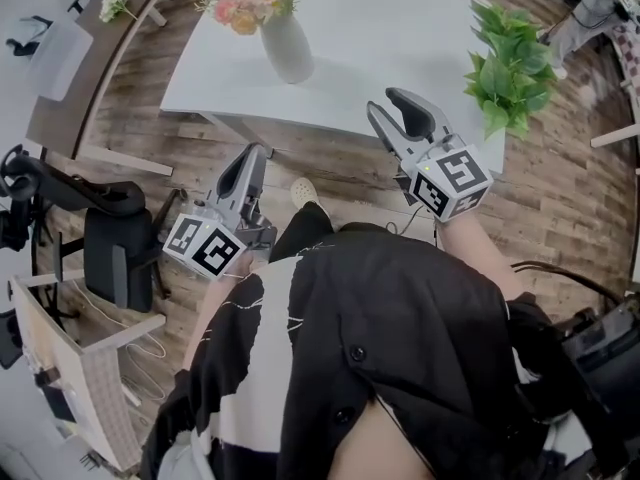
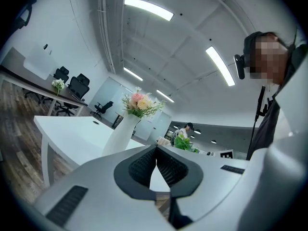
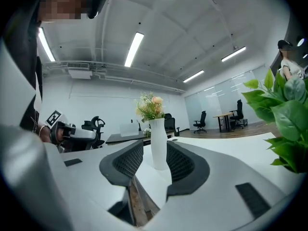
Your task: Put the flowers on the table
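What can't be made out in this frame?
Head view: the top edge cuts off the flowers; leaves hide what holds the green plant.
Left gripper view: the left gripper hides the base of the vase.
Right gripper view: the right edge cuts off the green plant.

Head view was shot from above the torso, pitched steeply down, table (image 1: 400, 38) at 12 o'clock. Left gripper (image 1: 255, 153) view was aimed level near table height, vase (image 1: 287, 48) just off centre toward 9 o'clock. Right gripper (image 1: 392, 106) view was aimed level, vase centred, plant (image 1: 510, 68) at 3 o'clock. Vase and table were shared by all three.
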{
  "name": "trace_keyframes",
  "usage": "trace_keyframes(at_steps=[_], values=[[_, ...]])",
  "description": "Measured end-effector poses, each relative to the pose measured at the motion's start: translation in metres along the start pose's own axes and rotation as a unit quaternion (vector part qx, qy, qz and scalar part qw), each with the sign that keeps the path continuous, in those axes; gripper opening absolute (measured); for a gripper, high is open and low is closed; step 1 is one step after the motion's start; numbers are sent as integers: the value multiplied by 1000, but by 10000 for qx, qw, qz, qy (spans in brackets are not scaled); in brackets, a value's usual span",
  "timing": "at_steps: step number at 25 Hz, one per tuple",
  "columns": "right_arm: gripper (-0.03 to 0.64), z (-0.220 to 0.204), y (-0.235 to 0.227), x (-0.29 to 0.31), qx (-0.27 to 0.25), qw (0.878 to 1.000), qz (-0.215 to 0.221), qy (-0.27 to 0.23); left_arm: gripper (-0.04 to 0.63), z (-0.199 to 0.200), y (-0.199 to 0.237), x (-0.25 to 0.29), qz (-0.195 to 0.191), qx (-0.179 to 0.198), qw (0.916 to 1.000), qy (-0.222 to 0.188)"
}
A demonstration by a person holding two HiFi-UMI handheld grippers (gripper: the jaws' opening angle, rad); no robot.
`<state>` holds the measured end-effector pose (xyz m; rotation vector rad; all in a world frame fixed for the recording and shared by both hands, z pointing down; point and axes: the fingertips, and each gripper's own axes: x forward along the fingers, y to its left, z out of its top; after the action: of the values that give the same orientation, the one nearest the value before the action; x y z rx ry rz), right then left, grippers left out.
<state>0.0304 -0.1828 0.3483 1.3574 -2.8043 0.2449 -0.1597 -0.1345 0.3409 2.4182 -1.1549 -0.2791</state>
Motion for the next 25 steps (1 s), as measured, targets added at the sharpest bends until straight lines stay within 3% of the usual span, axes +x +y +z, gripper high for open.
trace_keyframes(at_steps=[8, 25], values=[[60, -22, -2, -8, -133, 9989, -271, 367, 14, -9, 1, -4, -24, -83, 10000, 43], [29, -51, -23, -25, 497, 9932, -860, 609, 14, -31, 10, -10, -6, -261, 9995, 183]])
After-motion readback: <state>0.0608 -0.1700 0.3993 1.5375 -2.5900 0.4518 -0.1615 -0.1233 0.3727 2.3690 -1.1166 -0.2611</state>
